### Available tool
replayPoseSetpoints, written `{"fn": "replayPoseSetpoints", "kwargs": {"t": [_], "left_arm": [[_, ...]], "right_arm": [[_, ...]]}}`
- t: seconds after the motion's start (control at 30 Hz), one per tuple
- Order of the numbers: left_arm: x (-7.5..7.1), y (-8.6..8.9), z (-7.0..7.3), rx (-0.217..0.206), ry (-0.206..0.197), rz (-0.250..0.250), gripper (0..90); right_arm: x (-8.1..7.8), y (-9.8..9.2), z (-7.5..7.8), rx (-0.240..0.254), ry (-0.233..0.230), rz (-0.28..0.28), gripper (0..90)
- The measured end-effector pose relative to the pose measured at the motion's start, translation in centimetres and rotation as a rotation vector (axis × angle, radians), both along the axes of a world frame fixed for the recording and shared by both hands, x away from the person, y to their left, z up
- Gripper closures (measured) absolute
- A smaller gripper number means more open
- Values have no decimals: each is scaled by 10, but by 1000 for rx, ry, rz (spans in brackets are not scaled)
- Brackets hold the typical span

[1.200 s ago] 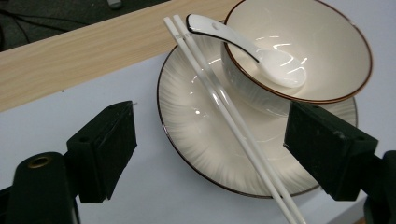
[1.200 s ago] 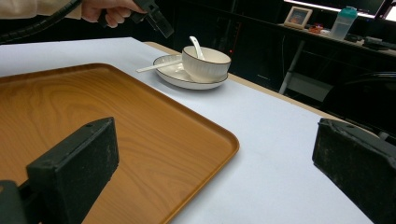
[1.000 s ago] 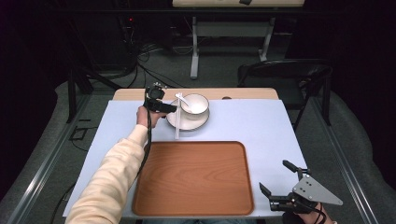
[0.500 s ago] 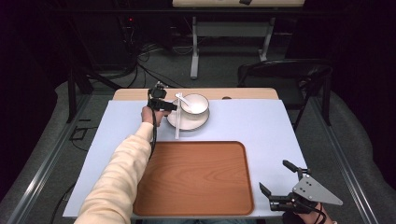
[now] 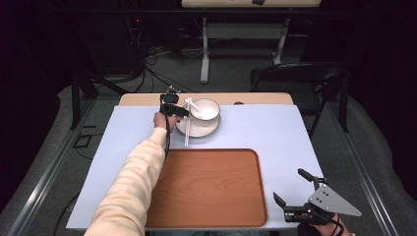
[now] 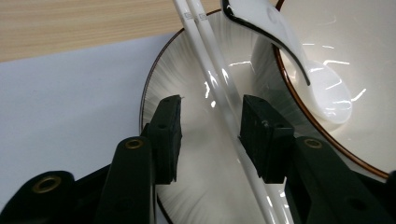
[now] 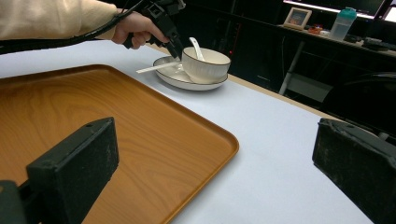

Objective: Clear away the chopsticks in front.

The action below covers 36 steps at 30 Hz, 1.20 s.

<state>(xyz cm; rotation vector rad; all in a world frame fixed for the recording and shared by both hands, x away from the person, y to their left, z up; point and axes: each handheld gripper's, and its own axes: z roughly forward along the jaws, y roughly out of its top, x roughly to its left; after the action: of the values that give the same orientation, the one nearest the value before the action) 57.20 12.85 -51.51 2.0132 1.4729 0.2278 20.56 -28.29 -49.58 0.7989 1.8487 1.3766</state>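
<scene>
A white plate (image 5: 199,130) at the table's far side carries a white bowl (image 5: 206,110) with a white spoon (image 5: 191,104) in it. A pair of white chopsticks (image 5: 187,135) lies across the plate's left part. My left gripper (image 5: 183,114) is low over the plate, and its jaws have just been closing. In the left gripper view the chopsticks (image 6: 219,93) run between the jaws, close to the right pad, with a gap to the left pad. My right gripper (image 5: 288,184) stands open and empty near the front right corner.
A wooden tray (image 5: 206,187) lies bare at the front middle of the pale blue table cover (image 5: 265,132). A black chair (image 5: 300,81) stands beyond the table's far right. In the right gripper view, a shelf behind holds a bottle (image 7: 343,23).
My left gripper has sunk toward the plate and slid slightly toward the bowl, and its jaws have narrowed around the chopsticks. The right gripper has stayed put.
</scene>
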Motion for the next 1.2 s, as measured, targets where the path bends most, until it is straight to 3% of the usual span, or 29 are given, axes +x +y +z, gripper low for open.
{"fn": "replayPoseSetpoints", "kwargs": {"t": [0.43,0.77,0.97,1.2], "left_arm": [[2,-3,-7,29,15,55,693],[4,-1,-10,37,32,94,827],[5,1,-10,43,36,100,840],[4,7,-4,17,20,112,842]], "right_arm": [[0,0,0,2,1,-1,0],[0,0,0,2,-1,-1,0],[0,0,0,3,-2,-1,0],[0,0,0,4,-3,0,0]]}}
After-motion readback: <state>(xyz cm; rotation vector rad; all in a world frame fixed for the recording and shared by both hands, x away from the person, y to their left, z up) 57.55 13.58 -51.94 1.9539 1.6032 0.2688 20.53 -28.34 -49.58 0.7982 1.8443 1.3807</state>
